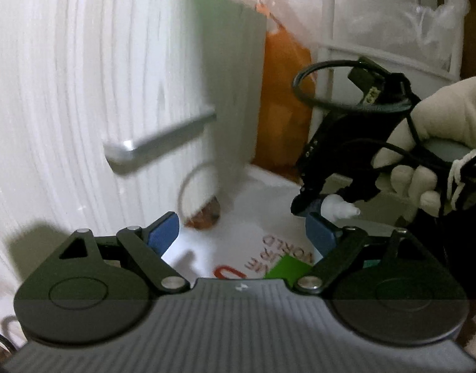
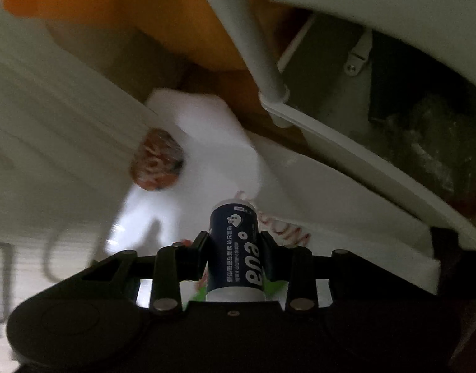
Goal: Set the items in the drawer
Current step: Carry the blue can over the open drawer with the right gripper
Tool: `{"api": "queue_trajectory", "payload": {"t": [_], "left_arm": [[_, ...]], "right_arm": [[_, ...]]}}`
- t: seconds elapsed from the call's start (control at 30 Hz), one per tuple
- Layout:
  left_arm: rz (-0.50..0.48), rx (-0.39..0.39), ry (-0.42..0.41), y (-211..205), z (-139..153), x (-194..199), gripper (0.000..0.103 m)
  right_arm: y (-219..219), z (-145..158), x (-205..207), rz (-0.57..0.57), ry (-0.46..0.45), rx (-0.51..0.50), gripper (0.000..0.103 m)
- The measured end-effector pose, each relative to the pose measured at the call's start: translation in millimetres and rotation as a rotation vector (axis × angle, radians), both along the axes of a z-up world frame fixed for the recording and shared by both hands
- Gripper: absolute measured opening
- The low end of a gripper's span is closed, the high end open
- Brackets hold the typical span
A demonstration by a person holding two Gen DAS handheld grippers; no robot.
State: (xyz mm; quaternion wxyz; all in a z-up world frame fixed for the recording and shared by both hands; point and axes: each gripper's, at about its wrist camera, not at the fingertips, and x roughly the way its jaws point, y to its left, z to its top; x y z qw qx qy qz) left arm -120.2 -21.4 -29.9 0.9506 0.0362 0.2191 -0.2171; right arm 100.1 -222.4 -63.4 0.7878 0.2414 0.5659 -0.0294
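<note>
A dark blue bottle [image 2: 235, 248] with white lettering and a white nozzle is sitting clenched in the right gripper [image 2: 235, 242], above the white drawer [image 2: 347, 217]. At nine o'clock, the left gripper [image 1: 241, 233] is hanging released, empty.

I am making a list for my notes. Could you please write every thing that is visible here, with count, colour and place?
small bottle: one, dark blue with white cap and white print, between the right jaws
printed white sheet: one, white with red letters and a green patch, below the grippers
round wrapped item: one, reddish-brown, blurred, beside the ribbed front
ribbed front: one, white, at the left, with one grey handle
hanging bag: one, orange, behind
rack: one, white, at the right
left gripper: one, black with blue pads, open, empty
right gripper: one, black, closed on the small bottle
gloved hand: one, cream, holding the right gripper
</note>
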Motion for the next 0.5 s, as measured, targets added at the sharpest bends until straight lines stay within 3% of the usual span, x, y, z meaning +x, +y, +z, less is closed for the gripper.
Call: {"api": "queue_trajectory", "payload": {"t": [0.13,0.27,0.4,0.5], "left_arm": [[-0.049,0.064,-0.147,2.8,23.2,-16.4,0.086],[-0.026,0.147,-0.250,0.3,41.4,-26.6,0.086],[-0.029,0.192,-0.208,-2.8,44.0,-19.4,0.086],[0.034,0.291,-0.139,-8.9,40.6,-6.6,0.084]], "right_arm": [[13.2,20.5,-12.2,0.032,-0.044,0.129,0.039],[28.2,48.5,-24.7,0.077,-0.148,0.237,0.039],[29.6,65.5,-33.6,0.086,-0.193,0.330,0.039],[35.5,76.8,-33.5,0.110,-0.231,0.368,0.039]]}}
